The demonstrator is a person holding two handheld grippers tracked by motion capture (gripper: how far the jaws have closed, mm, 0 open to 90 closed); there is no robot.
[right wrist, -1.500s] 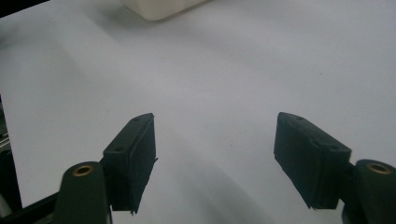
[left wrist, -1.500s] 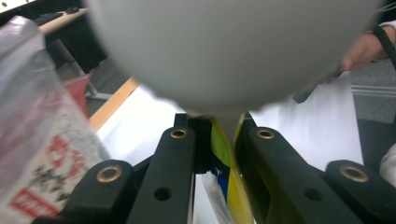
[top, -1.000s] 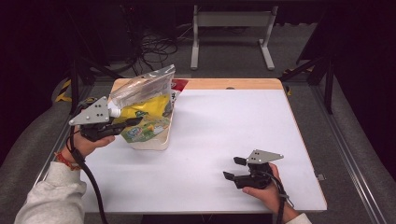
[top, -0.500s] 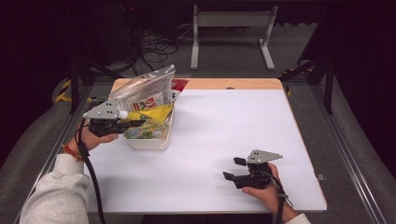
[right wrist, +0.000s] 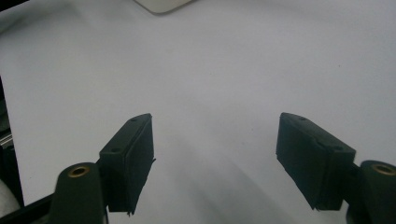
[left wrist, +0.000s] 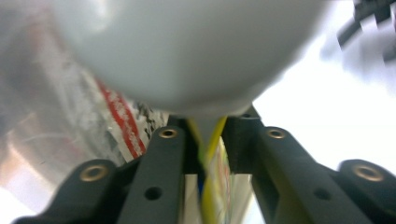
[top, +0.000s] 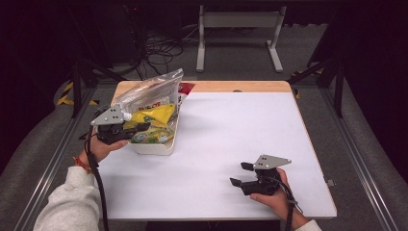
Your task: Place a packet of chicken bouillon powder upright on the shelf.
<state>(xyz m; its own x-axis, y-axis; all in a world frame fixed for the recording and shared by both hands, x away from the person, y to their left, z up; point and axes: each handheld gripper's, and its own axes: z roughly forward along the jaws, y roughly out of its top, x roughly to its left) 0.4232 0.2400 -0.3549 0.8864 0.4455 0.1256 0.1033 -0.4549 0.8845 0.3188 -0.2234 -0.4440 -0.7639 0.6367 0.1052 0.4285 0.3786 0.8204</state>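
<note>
Your left gripper (top: 126, 129): jaws nearly closed on the yellow packet (top: 153, 115), having just been easing open; the packet's thin edge sits between them in the left gripper view. Packet location: in the white tray (top: 155, 147) at the table's (top: 240, 125) far-left, its long axis running away from your gripper toward the right, beneath a clear plastic bag (top: 151, 91). Your right gripper (top: 240, 175): jaws apart, empty, resting well apart near the front edge. Nearer hand: left, by my reading.
</note>
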